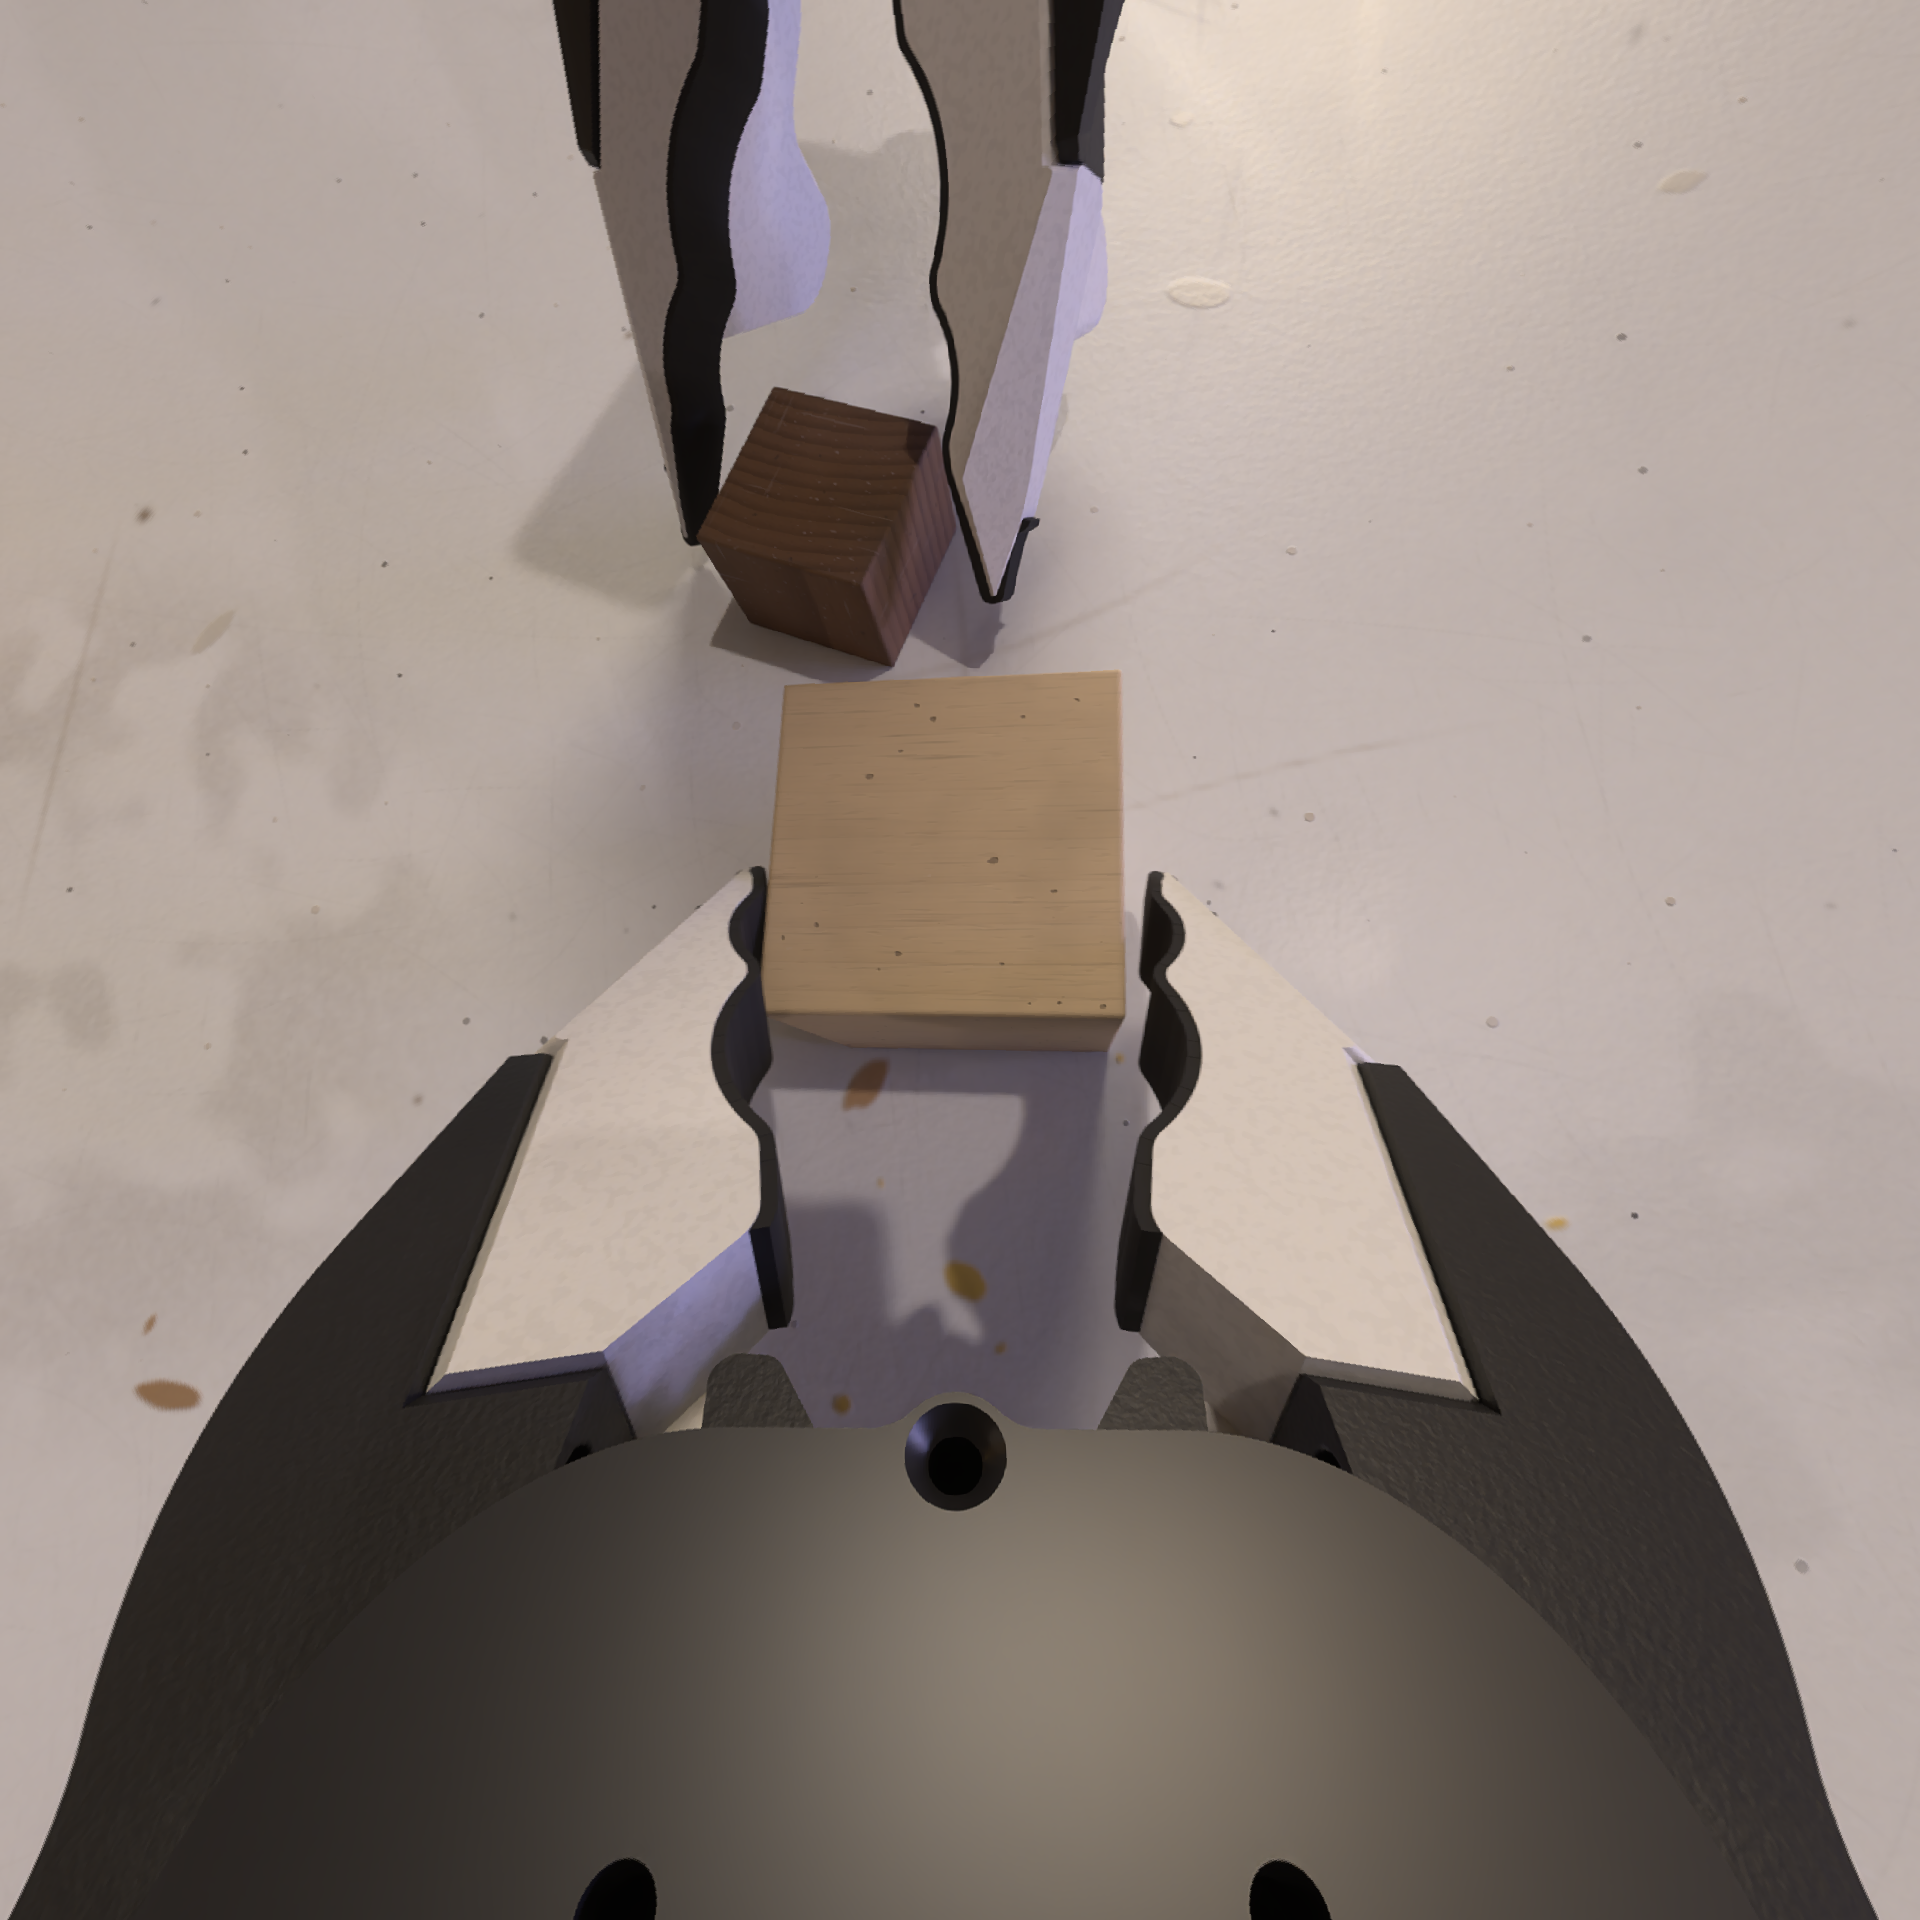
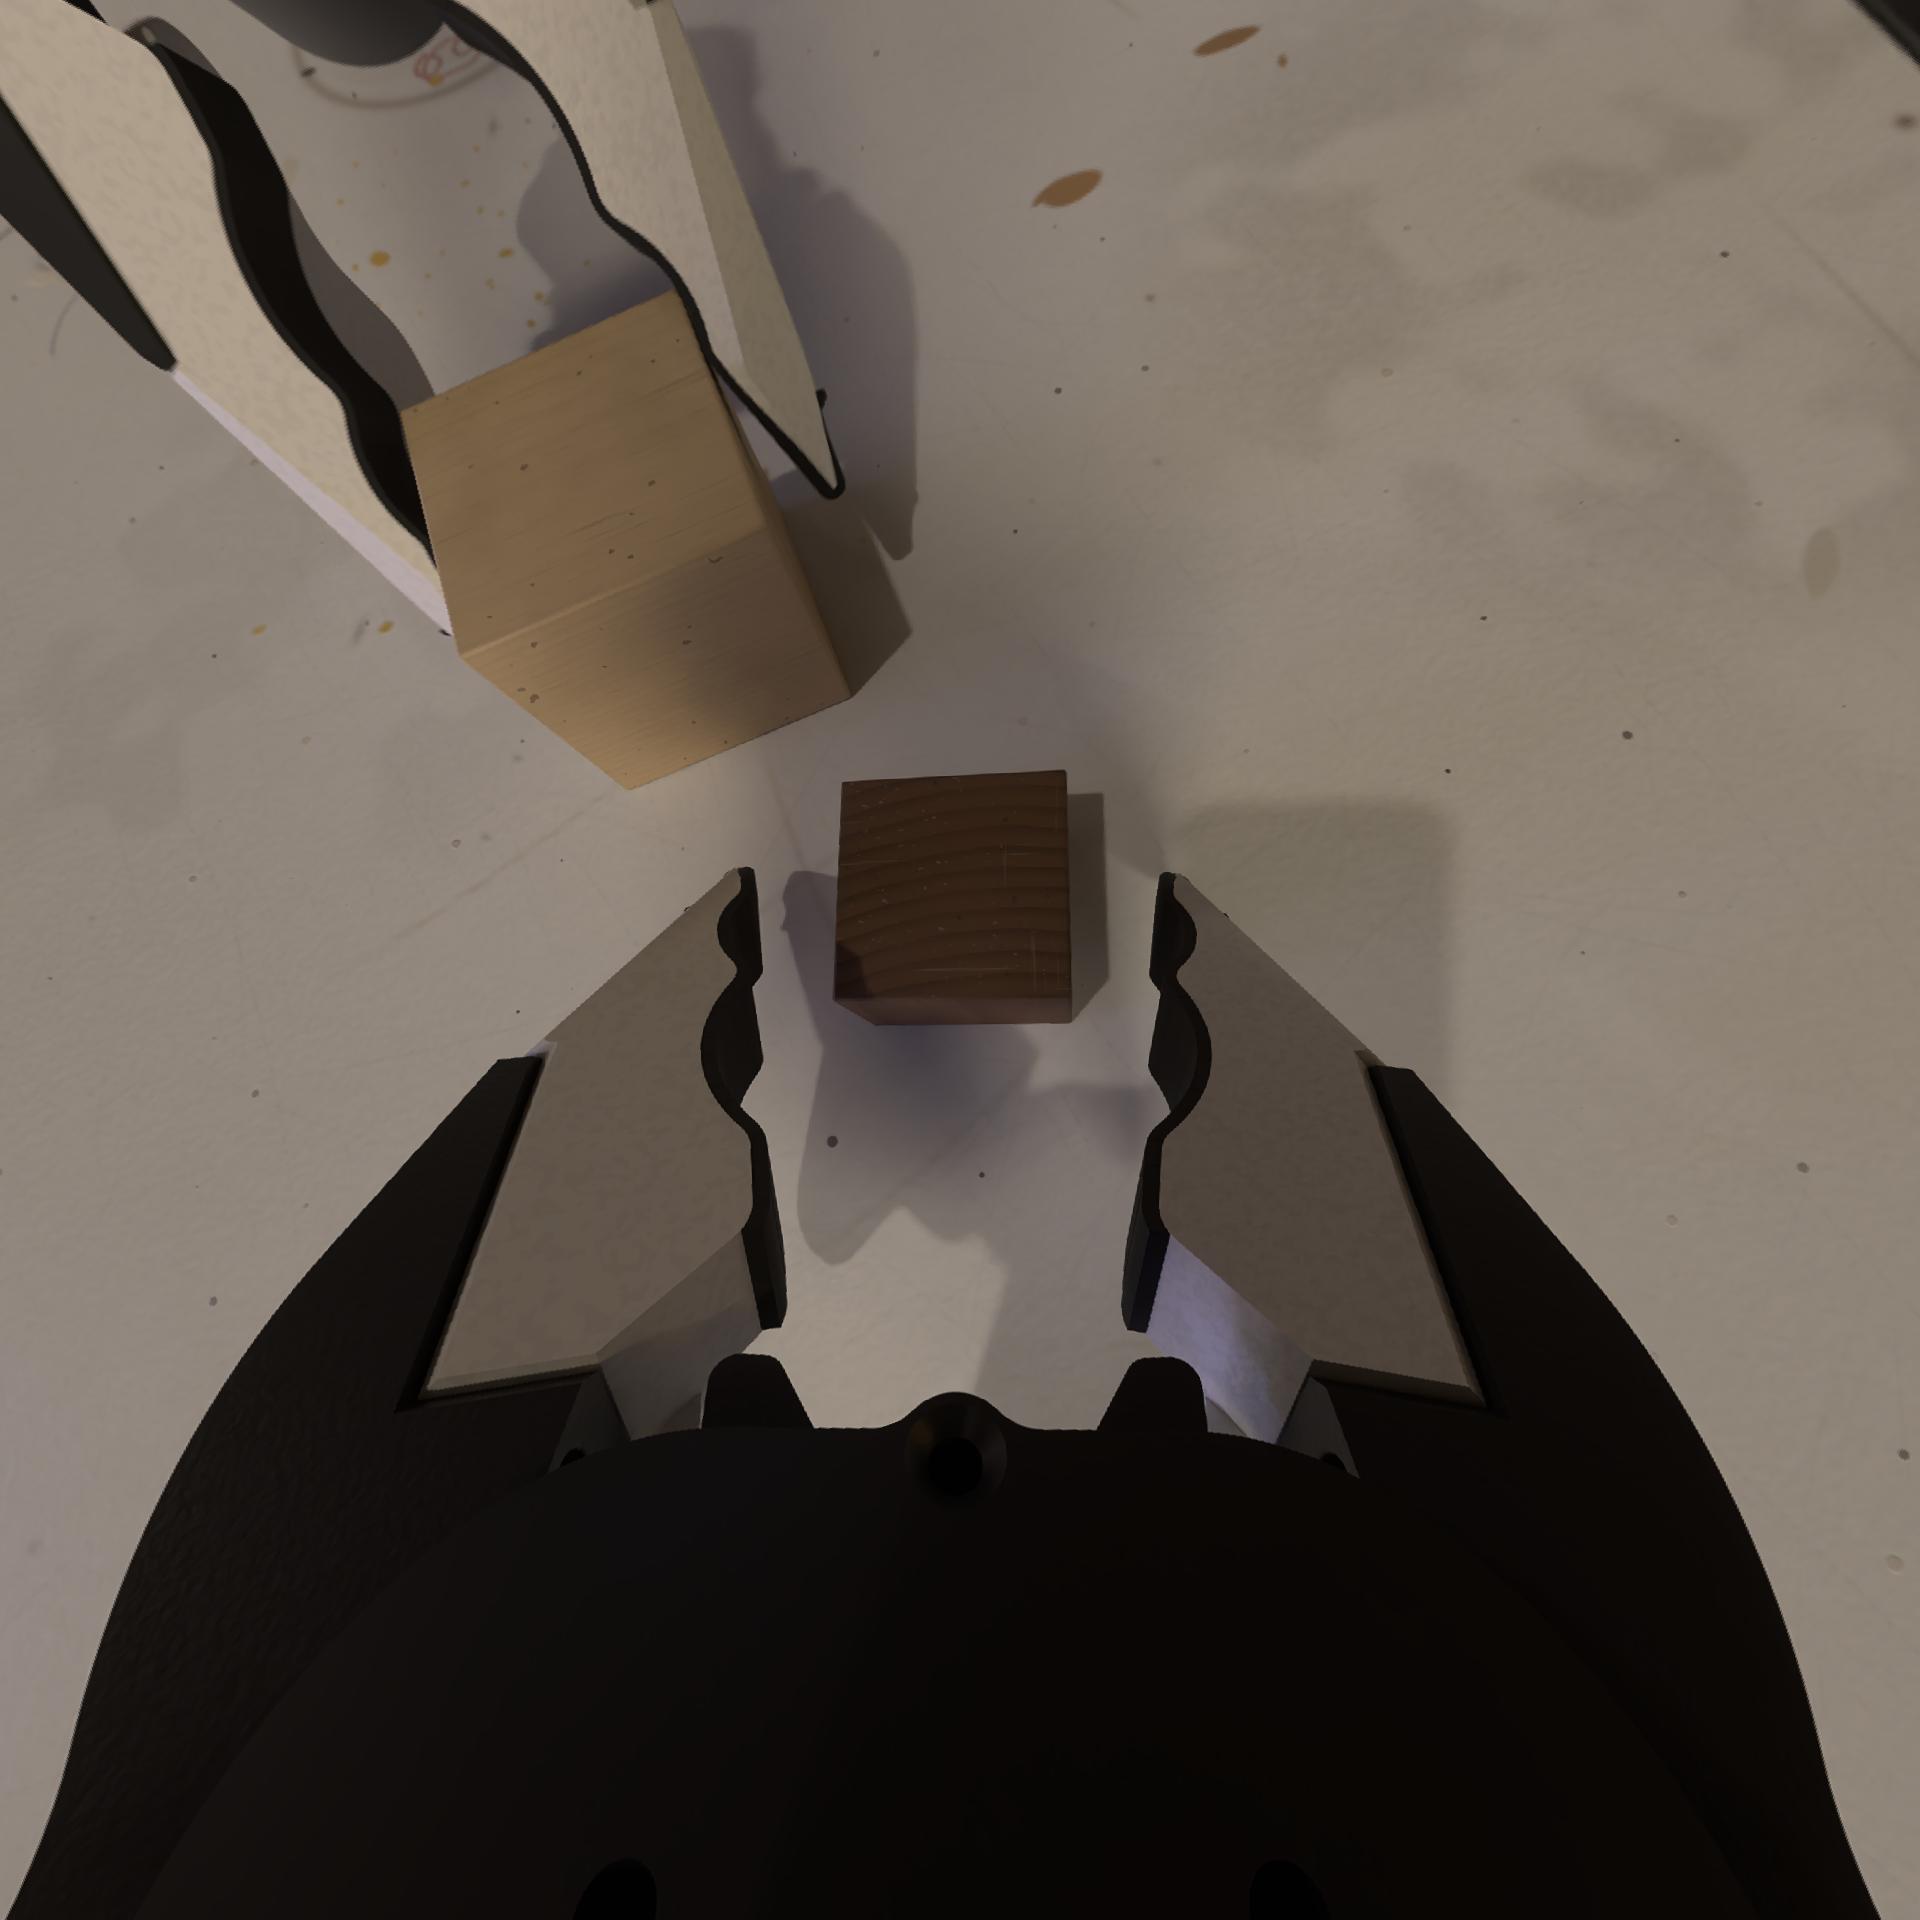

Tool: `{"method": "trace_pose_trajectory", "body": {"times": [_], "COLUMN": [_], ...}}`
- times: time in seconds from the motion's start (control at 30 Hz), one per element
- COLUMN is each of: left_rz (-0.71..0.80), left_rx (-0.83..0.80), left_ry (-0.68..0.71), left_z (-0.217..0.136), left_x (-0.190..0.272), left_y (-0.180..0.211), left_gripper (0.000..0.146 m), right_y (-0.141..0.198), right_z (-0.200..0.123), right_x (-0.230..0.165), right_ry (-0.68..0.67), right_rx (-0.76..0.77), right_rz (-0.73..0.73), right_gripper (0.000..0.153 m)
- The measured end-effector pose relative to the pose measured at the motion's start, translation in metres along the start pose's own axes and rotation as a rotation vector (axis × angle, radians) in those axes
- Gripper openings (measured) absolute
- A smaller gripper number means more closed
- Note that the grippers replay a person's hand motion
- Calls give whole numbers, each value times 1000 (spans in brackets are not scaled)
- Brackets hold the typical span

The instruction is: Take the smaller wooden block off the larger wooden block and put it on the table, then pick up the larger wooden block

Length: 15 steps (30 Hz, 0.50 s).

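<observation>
The larger block (image 1: 945, 852) is light wood and stands on the table between the fingertips of my left gripper (image 1: 954, 883). The jaws are open, with the left pad at the block's edge and a thin gap on the right. The smaller block (image 2: 954, 894) is dark wood and rests on the table between the open fingertips of my right gripper (image 2: 954, 883), with a gap on each side. The two blocks stand apart. In the left wrist view the right gripper (image 1: 844, 566) straddles the smaller block (image 1: 831, 520). In the right wrist view the left gripper (image 2: 634, 551) straddles the larger block (image 2: 613, 540).
The table (image 1: 312, 831) is off-white with grey smudges and small brown spots (image 2: 1065, 189). The two grippers face each other closely over the blocks. A dark edge (image 2: 1901, 21) shows at the far top right corner of the right wrist view.
</observation>
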<state>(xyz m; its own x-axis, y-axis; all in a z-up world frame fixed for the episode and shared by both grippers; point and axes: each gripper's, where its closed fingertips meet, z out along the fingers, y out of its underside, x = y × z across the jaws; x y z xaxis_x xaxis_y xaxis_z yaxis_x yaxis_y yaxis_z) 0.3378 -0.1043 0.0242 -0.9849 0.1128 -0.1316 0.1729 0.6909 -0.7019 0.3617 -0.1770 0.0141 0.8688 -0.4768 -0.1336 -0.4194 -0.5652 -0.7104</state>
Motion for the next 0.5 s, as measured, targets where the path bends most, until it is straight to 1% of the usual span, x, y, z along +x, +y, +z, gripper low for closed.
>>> {"method": "trace_pose_trajectory", "body": {"times": [0.03, 0.1, 0.17, 0.33, 0.43, 0.5], "left_rz": [-1, -9, -39, -144, -229, -282], "left_rx": [-3, -12, -29, -75, -78, -83], "left_ry": [-10, -47, -113, -224, -285, -327], "left_z": [0, -3, -12, -52, -78, -88], "left_x": [-1, -2, -3, 13, 24, 28], "left_y": [0, 2, 7, 28, 49, 62], "left_gripper": [67, 67, 67, 67, 67, 67], "right_y": [0, -1, -1, -1, -1, -1], "right_z": [-1, -4, -6, -6, -6, -6], "right_x": [0, 1, 1, -3, -4, -4], "right_ry": [-1, -4, -13, -18, -17, -15], "right_rx": [10, 24, 41, 40, 40, 41], "right_rz": [4, 7, 5, -24, -33, -34], "right_gripper": [76, 76, 74, 74, 75, 76]}}
